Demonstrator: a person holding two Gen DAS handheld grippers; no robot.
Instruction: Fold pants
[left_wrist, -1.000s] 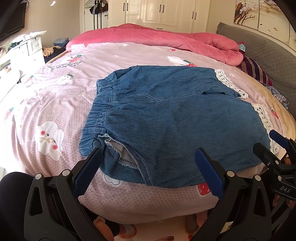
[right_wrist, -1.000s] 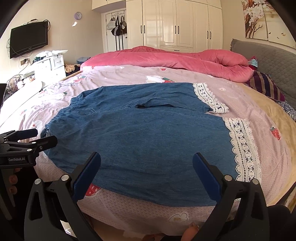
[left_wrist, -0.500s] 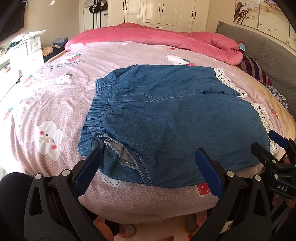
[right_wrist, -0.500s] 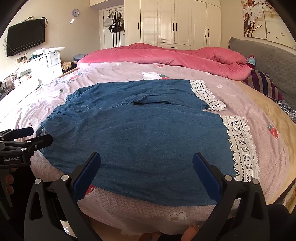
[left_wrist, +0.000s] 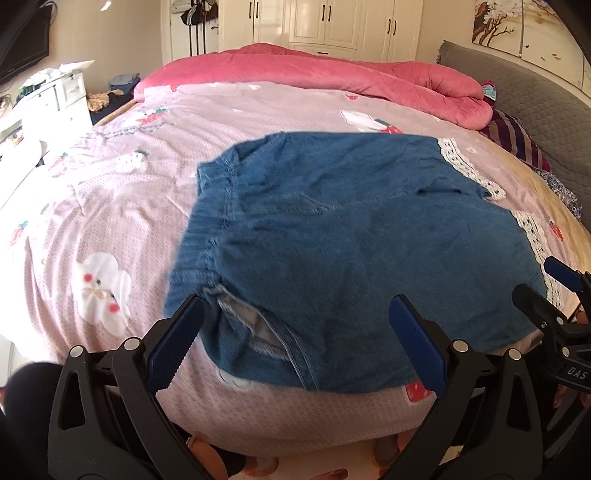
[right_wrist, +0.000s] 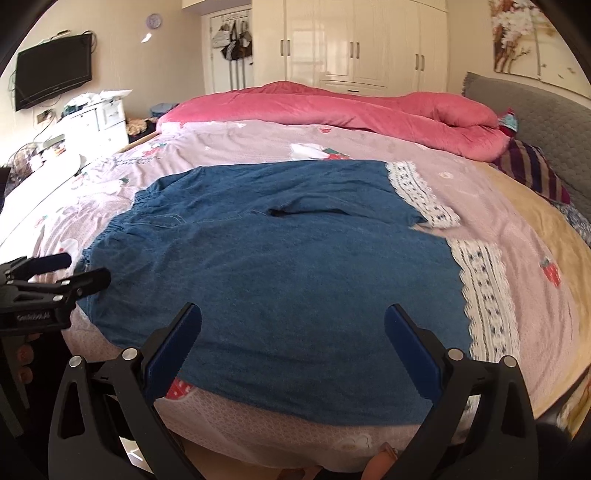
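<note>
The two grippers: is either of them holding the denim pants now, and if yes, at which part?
Nothing is held. The left gripper and right gripper are both open, near the close edge of the denim pants.

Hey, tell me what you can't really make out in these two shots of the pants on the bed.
- Left wrist view: the pants near hem corner, hidden behind the right tool.
- Right wrist view: the near waistband corner, covered by the left tool.
- Both views: the underside leg layer, covered by denim.
- Right wrist view: items on the white dresser, too small.
- Left wrist view: the TV, cut off by the edge.
</note>
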